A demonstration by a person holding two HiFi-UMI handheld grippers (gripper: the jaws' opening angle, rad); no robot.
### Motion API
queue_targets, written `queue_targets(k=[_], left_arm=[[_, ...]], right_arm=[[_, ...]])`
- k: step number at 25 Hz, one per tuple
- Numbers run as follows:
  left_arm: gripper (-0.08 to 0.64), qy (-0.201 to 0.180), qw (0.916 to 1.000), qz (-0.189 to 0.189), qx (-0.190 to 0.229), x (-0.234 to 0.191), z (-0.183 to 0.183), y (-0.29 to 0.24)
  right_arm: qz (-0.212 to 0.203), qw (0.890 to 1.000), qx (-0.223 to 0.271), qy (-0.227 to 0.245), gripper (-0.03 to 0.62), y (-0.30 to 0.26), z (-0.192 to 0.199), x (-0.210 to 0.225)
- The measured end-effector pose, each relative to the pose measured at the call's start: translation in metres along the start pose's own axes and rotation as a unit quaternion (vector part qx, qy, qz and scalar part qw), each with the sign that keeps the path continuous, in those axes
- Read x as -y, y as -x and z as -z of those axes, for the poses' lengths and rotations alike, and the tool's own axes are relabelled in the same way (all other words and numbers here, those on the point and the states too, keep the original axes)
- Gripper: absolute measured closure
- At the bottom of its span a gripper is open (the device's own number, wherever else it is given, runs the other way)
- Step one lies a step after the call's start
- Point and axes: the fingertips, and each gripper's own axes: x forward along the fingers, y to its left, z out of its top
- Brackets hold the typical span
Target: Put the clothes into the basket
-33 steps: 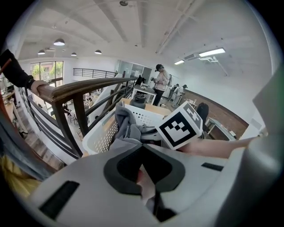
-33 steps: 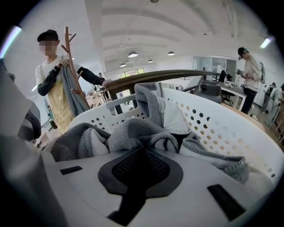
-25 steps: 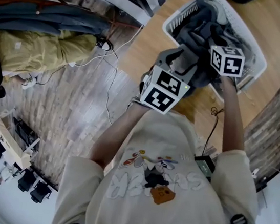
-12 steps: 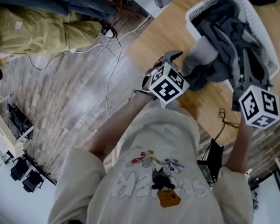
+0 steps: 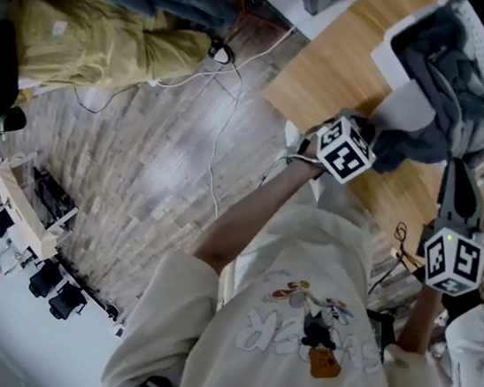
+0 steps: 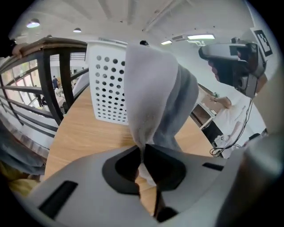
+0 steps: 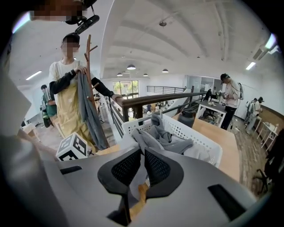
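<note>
On table (image 5: pixel 349 69), over basket (image 6: pixel 106 88) rim: grey cloth (image 6: pixel 151 84), soft, light, limp. L gripper (image 6: pixel 142 150) jaws just closed, pinching hanging end. R gripper (image 7: pixel 142 153) closed at pile. I'd grab bunched folds.

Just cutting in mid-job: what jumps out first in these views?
A white perforated laundry basket on the wooden table, heaped with grey clothes that spill over its rim. Both grippers grip that spill: the left gripper, whose jaws have just been closing, pinches a light grey garment hanging down the basket's wall, and the right gripper is shut on a dark grey garment.
</note>
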Motion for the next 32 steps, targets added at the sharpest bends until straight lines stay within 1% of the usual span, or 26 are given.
queue_targets(k=[1, 3, 5, 8, 11, 14, 18, 21, 24, 27, 28, 30, 32], left_arm=[[0.538, -0.005, 0.9998, 0.017, 0.006, 0.011, -0.007, 0.002], [0.538, -0.027, 0.9988, 0.037, 0.015, 0.018, -0.019, 0.023], [0.538, -0.042, 0.9977, 0.032, 0.043, 0.017, -0.031, 0.053], [0.54, -0.043, 0.9939, 0.021, 0.099, 0.028, -0.054, 0.09], [0.54, -0.051, 0.9896, 0.021, 0.132, 0.043, -0.08, 0.114], [0.54, -0.054, 0.9856, 0.037, 0.156, 0.057, -0.109, 0.133], [0.54, -0.068, 0.9754, 0.045, 0.205, 0.076, -0.163, 0.157], [0.54, -0.077, 0.9694, 0.039, 0.23, 0.083, -0.199, 0.158], [0.54, -0.088, 0.9648, 0.036, 0.245, 0.086, -0.234, 0.155], [0.54, -0.075, 0.9615, 0.027, 0.263, 0.081, -0.272, 0.146], [0.538, -0.068, 0.9615, 0.019, 0.265, 0.077, -0.281, 0.14], [0.538, -0.06, 0.9644, 0.003, 0.258, 0.07, -0.289, 0.122], [0.538, -0.06, 0.9671, -0.008, 0.247, 0.066, -0.29, 0.106]], right_arm=[[0.01, 1.0, 0.001, 0.009, 0.551, 0.006, -0.005, 0.0], [0.012, 1.0, 0.019, 0.012, 0.551, 0.009, -0.017, -0.017], [-0.006, 1.0, 0.022, 0.004, 0.551, 0.01, -0.018, -0.04], [-0.022, 1.0, -0.006, -0.002, 0.551, 0.016, 0.0, -0.054], [-0.026, 1.0, -0.014, -0.011, 0.551, 0.025, 0.012, -0.057], [-0.029, 0.999, -0.012, -0.029, 0.551, 0.031, 0.019, -0.057], [-0.022, 0.998, 0.007, -0.05, 0.551, 0.041, 0.015, -0.048], [-0.019, 0.997, 0.021, -0.069, 0.551, 0.046, 0.012, -0.039], [-0.015, 0.997, 0.037, -0.068, 0.551, 0.052, 0.006, -0.035], [-0.018, 0.996, 0.048, -0.076, 0.551, 0.055, 0.003, -0.027], [-0.019, 0.995, 0.05, -0.078, 0.551, 0.054, 0.002, -0.024], [-0.03, 0.995, 0.053, -0.084, 0.551, 0.05, 0.0, -0.022], [-0.053, 0.993, 0.058, -0.084, 0.551, 0.045, -0.005, -0.027]])
